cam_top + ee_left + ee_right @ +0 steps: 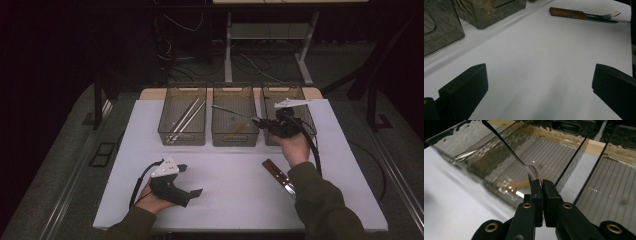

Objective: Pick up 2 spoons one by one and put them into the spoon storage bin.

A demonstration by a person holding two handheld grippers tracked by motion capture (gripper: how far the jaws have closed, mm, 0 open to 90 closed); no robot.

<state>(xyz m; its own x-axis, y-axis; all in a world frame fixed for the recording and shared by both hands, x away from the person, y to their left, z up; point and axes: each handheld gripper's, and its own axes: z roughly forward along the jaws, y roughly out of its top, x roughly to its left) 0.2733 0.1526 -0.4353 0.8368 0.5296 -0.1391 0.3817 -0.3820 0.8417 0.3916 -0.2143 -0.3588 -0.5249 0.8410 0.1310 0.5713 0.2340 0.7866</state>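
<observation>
The slim, shiny metal spoon [530, 170] hung over the middle smoked-plastic bin [235, 135], its bowl clenched in your right gripper [541, 183]. Your left gripper [192, 181] rested near left on the white table [230, 185], jaws released wide.

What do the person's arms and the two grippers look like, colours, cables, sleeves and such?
Both forearms wear dark olive-green sleeves. The left gripper has a black body, a grey three-cornered plate on top and a black cable looping behind. The right gripper is black too, with the same pale plate and a black cable trailing along the arm. Its own view shows flat black jaws on arms with brass-coloured rivets.
</observation>
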